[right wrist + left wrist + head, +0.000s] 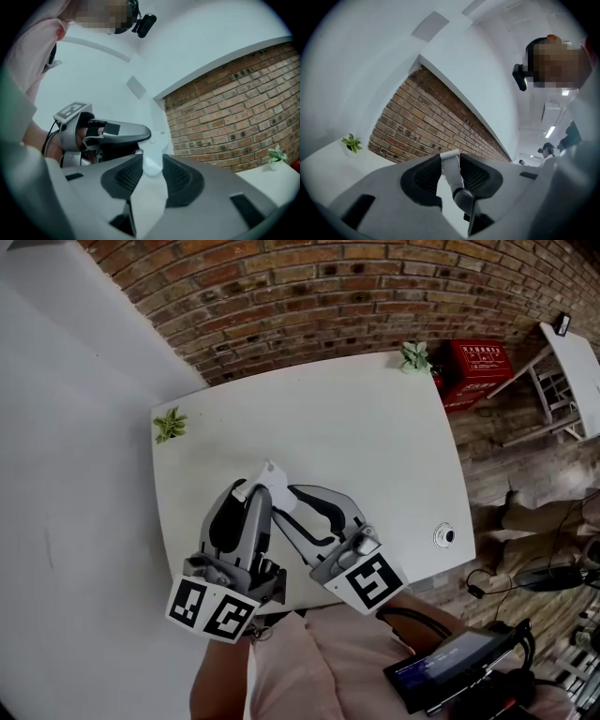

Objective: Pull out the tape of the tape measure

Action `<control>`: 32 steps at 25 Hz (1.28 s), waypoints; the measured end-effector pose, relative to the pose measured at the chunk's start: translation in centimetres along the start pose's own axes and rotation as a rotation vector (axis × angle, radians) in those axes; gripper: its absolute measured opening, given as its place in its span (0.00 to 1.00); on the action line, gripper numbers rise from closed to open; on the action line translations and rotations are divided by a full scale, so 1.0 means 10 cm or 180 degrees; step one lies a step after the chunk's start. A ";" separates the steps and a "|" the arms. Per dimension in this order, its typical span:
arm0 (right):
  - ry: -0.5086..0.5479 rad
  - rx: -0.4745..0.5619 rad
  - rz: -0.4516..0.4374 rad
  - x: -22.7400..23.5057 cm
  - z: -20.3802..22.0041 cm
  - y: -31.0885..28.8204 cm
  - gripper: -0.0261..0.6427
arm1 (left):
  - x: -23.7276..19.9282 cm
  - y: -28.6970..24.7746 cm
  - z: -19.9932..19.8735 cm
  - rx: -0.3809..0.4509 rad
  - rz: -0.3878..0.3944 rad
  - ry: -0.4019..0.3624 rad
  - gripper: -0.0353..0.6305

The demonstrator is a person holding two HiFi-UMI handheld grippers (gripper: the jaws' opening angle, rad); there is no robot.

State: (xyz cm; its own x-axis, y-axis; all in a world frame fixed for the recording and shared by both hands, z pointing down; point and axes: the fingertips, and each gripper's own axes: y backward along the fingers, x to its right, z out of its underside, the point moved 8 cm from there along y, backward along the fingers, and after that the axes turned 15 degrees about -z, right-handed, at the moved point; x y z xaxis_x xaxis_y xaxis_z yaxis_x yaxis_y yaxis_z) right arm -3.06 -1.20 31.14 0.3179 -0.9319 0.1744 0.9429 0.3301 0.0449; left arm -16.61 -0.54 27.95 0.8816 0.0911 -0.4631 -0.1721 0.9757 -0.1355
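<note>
Left tool (451,160), right tool (152,161) seemingly pinching tape measure (272,476), table (375,427) edges well apart

**Layout of the work area, seen from above.** The table (375,427) stands in front of the brick wall (328,296). One plant (170,425) is on the table at its left edge, and a second plant (413,356) is at its far right corner. A small round object (444,535) (too small to identify) lies near the right edge, on the near side. Over the near half of the table, the left hand-held gripper (251,488) and the right hand-held gripper (284,495) meet tip to tip. The tape measure (152,164) sits between the right one's jaws. Its tape (450,166) sits between the left one's jaws. A box (478,369) stands beyond the far right corner, just beside the second plant.
</note>
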 end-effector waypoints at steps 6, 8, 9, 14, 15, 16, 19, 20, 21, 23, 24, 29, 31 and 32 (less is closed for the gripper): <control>-0.0009 -0.0075 -0.0177 0.02 0.00 0.00 0.25 | 0.04 0.01 -0.02 -0.0059 0.0225 -0.0032 0.21; -0.0017 -0.0078 -0.0278 0.02 -0.01 -0.02 0.25 | 0.02 0.02 -0.03 -0.0085 0.0291 -0.0037 0.21; -0.0032 -0.0073 -0.0334 0.03 -0.02 -0.02 0.26 | 0.02 0.02 -0.04 -0.0098 0.0324 -0.0044 0.21; -0.0221 -0.0083 -0.0660 0.11 -0.08 0.06 0.33 | -0.01 0.02 -0.07 -0.0162 0.0459 -0.0100 0.21; -0.0288 -0.0104 -0.0754 0.14 -0.09 0.08 0.36 | -0.01 0.02 -0.07 -0.0182 0.0495 -0.0112 0.21; -0.0354 -0.0121 -0.0865 0.18 -0.09 0.09 0.37 | -0.01 0.01 -0.08 -0.0212 0.0545 -0.0132 0.21; -0.0516 -0.0139 -0.1262 0.35 -0.07 0.13 0.40 | 0.01 0.00 -0.08 -0.0321 0.0753 -0.0179 0.21; -0.0605 -0.0153 -0.1381 0.39 -0.07 0.13 0.41 | 0.02 0.00 -0.07 -0.0353 0.0826 -0.0180 0.21; -0.0695 -0.0177 -0.1494 0.42 -0.07 0.13 0.42 | 0.03 0.00 -0.07 -0.0382 0.0898 -0.0176 0.21; -0.0850 -0.0242 -0.1726 0.44 -0.07 0.14 0.42 | 0.05 0.00 -0.06 -0.0442 0.1045 -0.0147 0.21; -0.0924 -0.0269 -0.1840 0.45 -0.07 0.15 0.42 | 0.07 0.00 -0.06 -0.0475 0.1124 -0.0126 0.21; -0.1255 -0.0314 -0.2261 0.46 -0.06 0.21 0.42 | 0.23 0.00 -0.04 -0.0575 0.1538 -0.0168 0.21; -0.1330 -0.0293 -0.2342 0.46 -0.05 0.22 0.40 | 0.27 -0.01 -0.03 -0.0579 0.1629 -0.0206 0.21; -0.1358 -0.0278 -0.2368 0.46 -0.05 0.22 0.38 | 0.28 -0.01 -0.01 -0.0580 0.1647 -0.0232 0.21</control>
State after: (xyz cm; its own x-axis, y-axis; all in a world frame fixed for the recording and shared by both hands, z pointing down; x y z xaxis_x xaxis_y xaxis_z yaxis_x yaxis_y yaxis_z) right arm 0.55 -4.87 31.53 -0.4334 -0.7594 0.4852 0.9011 -0.3728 0.2215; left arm -14.17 -0.43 26.54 0.6888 0.5694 -0.4487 -0.6585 0.7503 -0.0588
